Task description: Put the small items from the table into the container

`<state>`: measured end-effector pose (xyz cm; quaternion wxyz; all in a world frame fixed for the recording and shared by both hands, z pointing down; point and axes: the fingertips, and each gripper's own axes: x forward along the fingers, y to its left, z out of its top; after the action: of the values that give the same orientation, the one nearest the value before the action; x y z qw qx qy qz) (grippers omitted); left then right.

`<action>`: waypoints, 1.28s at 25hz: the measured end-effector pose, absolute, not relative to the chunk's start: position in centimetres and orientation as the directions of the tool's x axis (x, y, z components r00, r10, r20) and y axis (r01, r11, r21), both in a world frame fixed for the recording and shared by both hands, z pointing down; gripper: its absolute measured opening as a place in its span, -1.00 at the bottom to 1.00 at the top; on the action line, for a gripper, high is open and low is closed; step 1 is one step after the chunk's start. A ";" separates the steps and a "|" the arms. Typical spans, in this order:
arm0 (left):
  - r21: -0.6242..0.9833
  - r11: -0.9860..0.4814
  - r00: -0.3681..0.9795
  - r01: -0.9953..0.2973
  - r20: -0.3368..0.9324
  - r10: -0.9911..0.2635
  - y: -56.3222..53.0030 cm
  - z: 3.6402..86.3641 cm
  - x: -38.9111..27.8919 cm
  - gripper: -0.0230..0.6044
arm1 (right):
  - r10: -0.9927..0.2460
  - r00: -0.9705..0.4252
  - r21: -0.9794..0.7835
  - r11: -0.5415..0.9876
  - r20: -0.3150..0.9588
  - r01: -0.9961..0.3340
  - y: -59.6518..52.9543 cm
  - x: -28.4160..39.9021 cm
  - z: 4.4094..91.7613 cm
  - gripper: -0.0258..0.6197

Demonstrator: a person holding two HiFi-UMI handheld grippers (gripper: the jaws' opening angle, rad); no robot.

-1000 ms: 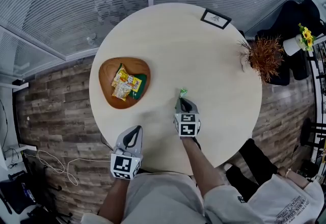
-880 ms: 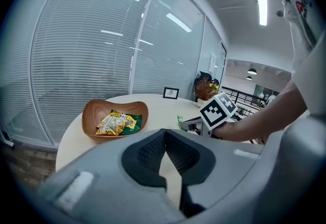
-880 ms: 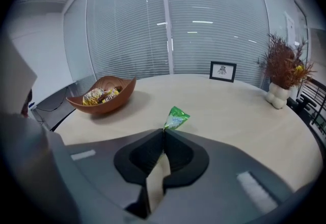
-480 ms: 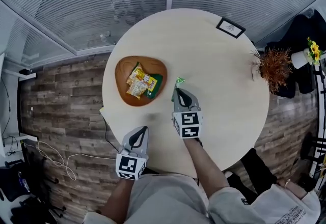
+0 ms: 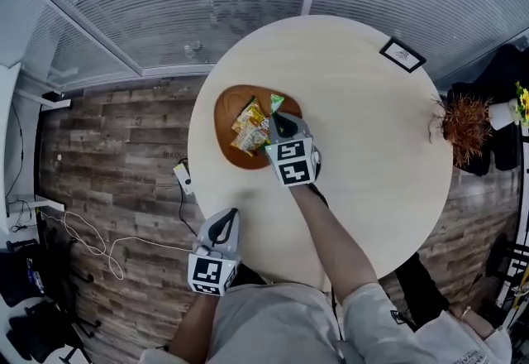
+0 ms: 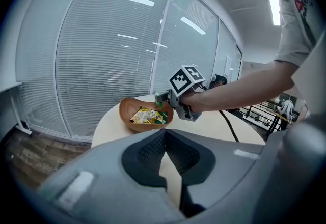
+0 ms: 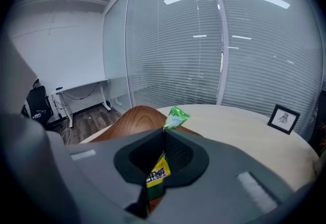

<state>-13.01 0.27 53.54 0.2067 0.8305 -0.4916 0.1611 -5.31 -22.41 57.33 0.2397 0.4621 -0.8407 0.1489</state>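
Note:
A brown wooden bowl (image 5: pixel 234 102) sits on the round pale table (image 5: pixel 372 147) and holds yellow and green snack packets (image 5: pixel 250 124). My right gripper (image 5: pixel 277 114) hangs over the bowl's right rim, shut on a small green packet (image 5: pixel 276 102) whose tip sticks out past the jaws. In the right gripper view the green packet (image 7: pixel 176 117) stands above the bowl (image 7: pixel 133 118). My left gripper (image 5: pixel 224 217) is at the table's near edge, shut with nothing in it. From the left gripper view, the bowl (image 6: pixel 127 111) and the green packet (image 6: pixel 158 99) lie ahead.
A small framed picture (image 5: pixel 402 55) stands at the table's far right edge. A dried plant (image 5: pixel 467 124) is at the right. Glass walls with blinds run behind the table. A power strip (image 5: pixel 182 179) and a cable (image 5: pixel 99 242) lie on the wooden floor at the left.
My right gripper has carried the green packet from the middle of the table up and left to over the bowl's rim. The left gripper has shifted only a little.

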 end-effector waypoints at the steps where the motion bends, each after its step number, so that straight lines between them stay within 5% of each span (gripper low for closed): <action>1: 0.185 -0.424 0.458 -0.887 0.472 -0.753 0.3 53.6 -13.4 -0.94 | -0.693 -0.449 -0.026 0.529 0.564 -0.848 -22.7 -5.5 58.1 -0.89; 14: 0.189 -0.402 0.442 -0.896 0.470 -0.764 0.1 53.7 -15.4 -0.94 | -0.626 -0.371 0.051 0.550 0.686 -0.834 -22.7 -6.5 61.1 -0.78; 20: 0.187 -0.420 0.458 -0.888 0.455 -0.764 -0.2 53.3 -14.5 -0.94 | -0.675 -0.412 0.025 0.537 0.612 -0.843 -22.1 -5.5 57.7 -0.61; 25: 0.176 -0.446 0.477 -0.877 0.419 -0.773 -0.7 51.9 -12.6 -0.94 | -0.745 -0.481 0.005 0.544 0.462 -0.839 -18.1 -3.5 51.5 -0.90; 32: 0.168 -0.496 0.522 -0.852 0.356 -0.775 -1.1 49.5 -8.9 -0.94 | -0.801 -0.501 -0.041 0.518 0.326 -0.854 -9.9 0.7 45.8 -0.91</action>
<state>-8.85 -1.09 49.52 0.1628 0.8569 -0.4747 0.1174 0.75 -9.89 45.84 0.1342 0.4809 -0.8608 0.0990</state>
